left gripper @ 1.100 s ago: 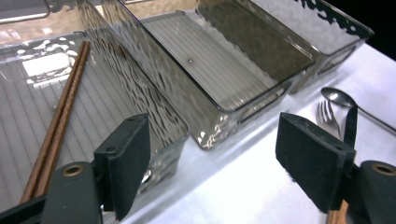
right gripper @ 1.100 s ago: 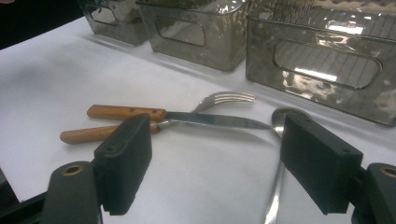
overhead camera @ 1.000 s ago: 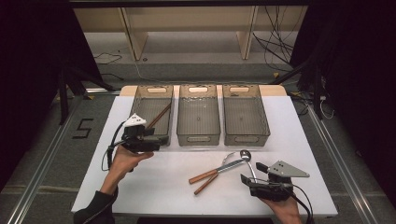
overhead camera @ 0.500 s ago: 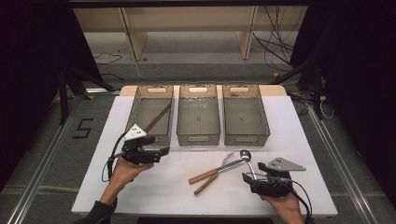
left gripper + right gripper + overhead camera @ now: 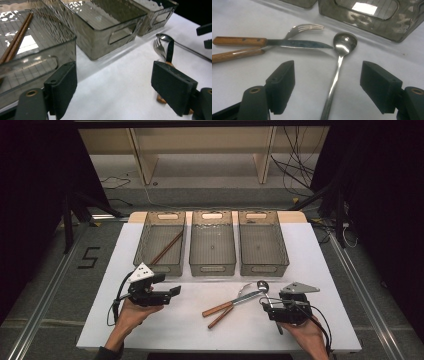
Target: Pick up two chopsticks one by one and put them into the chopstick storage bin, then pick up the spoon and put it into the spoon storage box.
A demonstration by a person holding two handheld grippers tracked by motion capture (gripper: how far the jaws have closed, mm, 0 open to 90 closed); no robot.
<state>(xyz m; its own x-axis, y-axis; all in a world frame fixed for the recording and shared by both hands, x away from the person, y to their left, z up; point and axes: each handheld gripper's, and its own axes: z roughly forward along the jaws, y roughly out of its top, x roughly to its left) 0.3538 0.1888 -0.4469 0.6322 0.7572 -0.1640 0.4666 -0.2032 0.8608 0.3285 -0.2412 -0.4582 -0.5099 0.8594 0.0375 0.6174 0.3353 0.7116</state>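
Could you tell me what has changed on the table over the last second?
The left gripper drew back from the left bin toward the person, jaws opening, empty. Chopsticks stay inside. Right gripper, knife, fork and spoon kept still.

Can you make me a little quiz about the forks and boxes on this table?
1. How many clear bins stand in a row on the table?
2. True or false: the chopsticks lie in the middle bin.
3. Which piece of cutlery lies between the open jaws of the right claw: A) the knife, B) the fork, C) the spoon?

Key: 1. Three. 2. False: they lie in the left bin. 3. C, the spoon; the pads do not press on it.
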